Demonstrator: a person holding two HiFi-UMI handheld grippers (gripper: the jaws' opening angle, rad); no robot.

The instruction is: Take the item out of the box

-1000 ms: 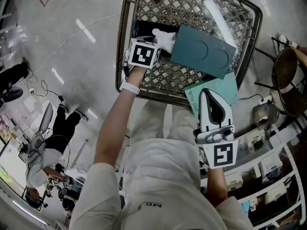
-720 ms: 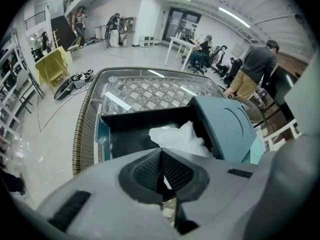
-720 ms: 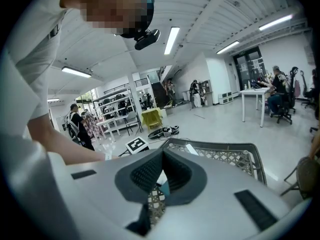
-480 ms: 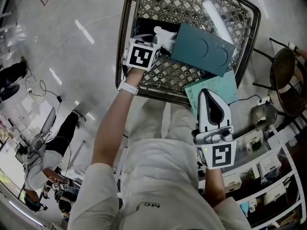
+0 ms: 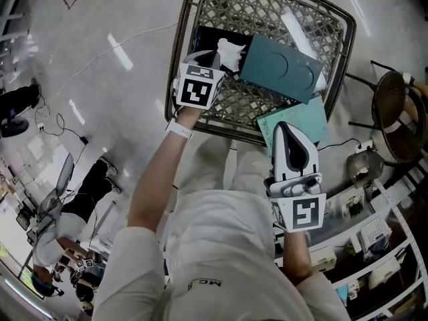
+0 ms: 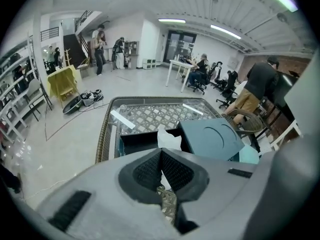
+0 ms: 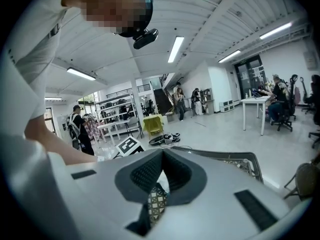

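My left gripper's (image 6: 160, 153) jaws are clenched on nothing, pad against pad at the tips, pointed across the wicker-rimmed glass surface (image 6: 105, 129) at the open dark box (image 6: 140, 141). The white item (image 6: 168, 137) pokes up out of that box dead ahead of them and a little beyond, just above the tips in the left gripper view, not touching. In the head view the left gripper (image 5: 211, 59) hangs over the near end of the box (image 5: 206, 40), with the item (image 5: 229, 51) just beside it on the side toward the teal lid (image 5: 277, 69), which lies tilted against the box's far end. The item looks like crumpled paper or cloth standing more or less upright. I cannot make out a clear long axis, though the box itself runs crosswise to my left jaws. My right gripper (image 5: 285, 128) is held back by my body over the surface's near rim (image 5: 200, 122), above a second teal sheet (image 5: 297, 116). Its jaws (image 7: 161, 154) are likewise pressed together and empty, with only lattice showing below them. The left hand is plainly the nearer of the two, and I judge the lift is its job. The jaws must first part, then go forward and slightly down to straddle the white tuft from above. The lid (image 6: 212, 136) crowds one side, so the approach wants to stay on the open side of the box.
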